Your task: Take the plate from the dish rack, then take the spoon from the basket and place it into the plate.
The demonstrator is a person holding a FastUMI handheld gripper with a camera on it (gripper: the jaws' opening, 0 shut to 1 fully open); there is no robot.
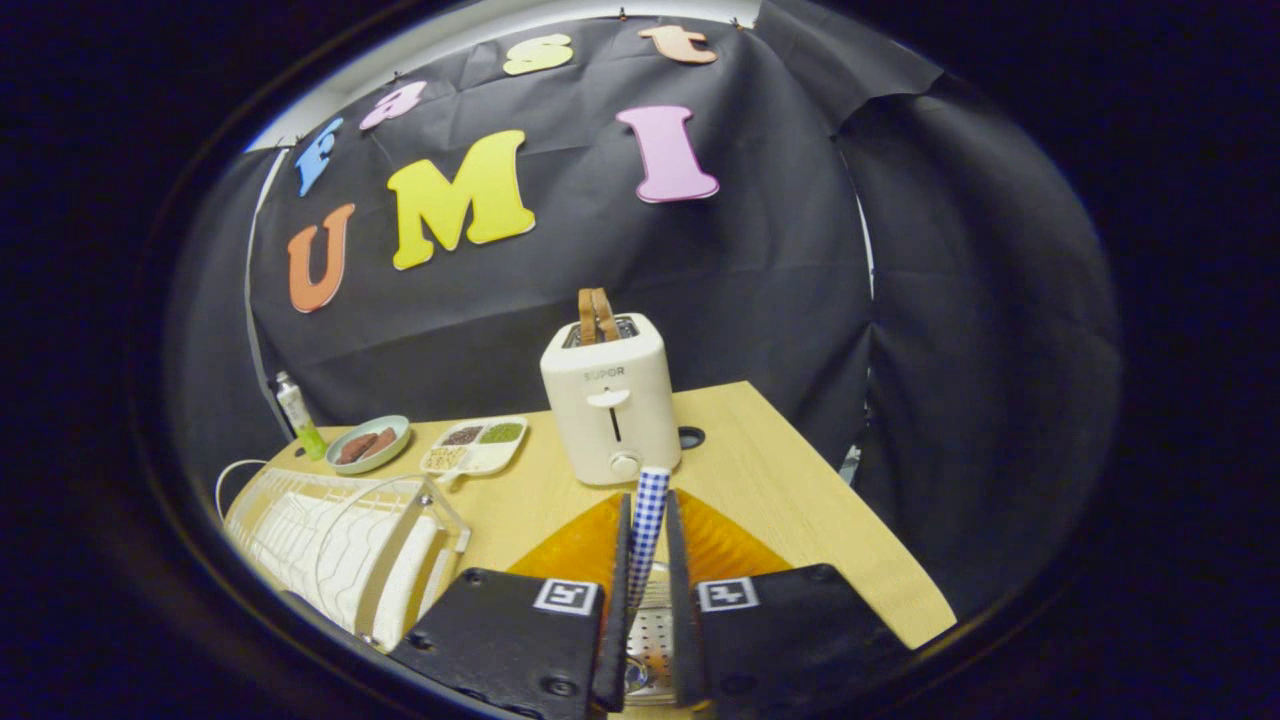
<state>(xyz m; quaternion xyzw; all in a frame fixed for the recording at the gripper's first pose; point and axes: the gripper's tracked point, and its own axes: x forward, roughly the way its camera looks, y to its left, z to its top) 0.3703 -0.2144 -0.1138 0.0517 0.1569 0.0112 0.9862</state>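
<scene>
While the blue-and-white checked spoon handle (pixel 648 520) is pinched between both fingers of the gripper (pixel 647 530), it stands upright above the perforated metal basket (pixel 650 640). The spoon is judged light, stiff and somewhat slippery, best held mid-handle. The orange translucent plate (pixel 570 548) is seen just ahead of the fingers; the white wire dish rack (pixel 330 545) lies at nine o'clock, the cream toaster (pixel 610 405) at twelve. The gripper is pointed forward, roughly level.

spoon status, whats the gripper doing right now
Gripper shut on spoon, checked handle upright between fingers. Orange plate just beyond fingers, metal basket beneath. Toaster stands ahead, clear of path.
</scene>
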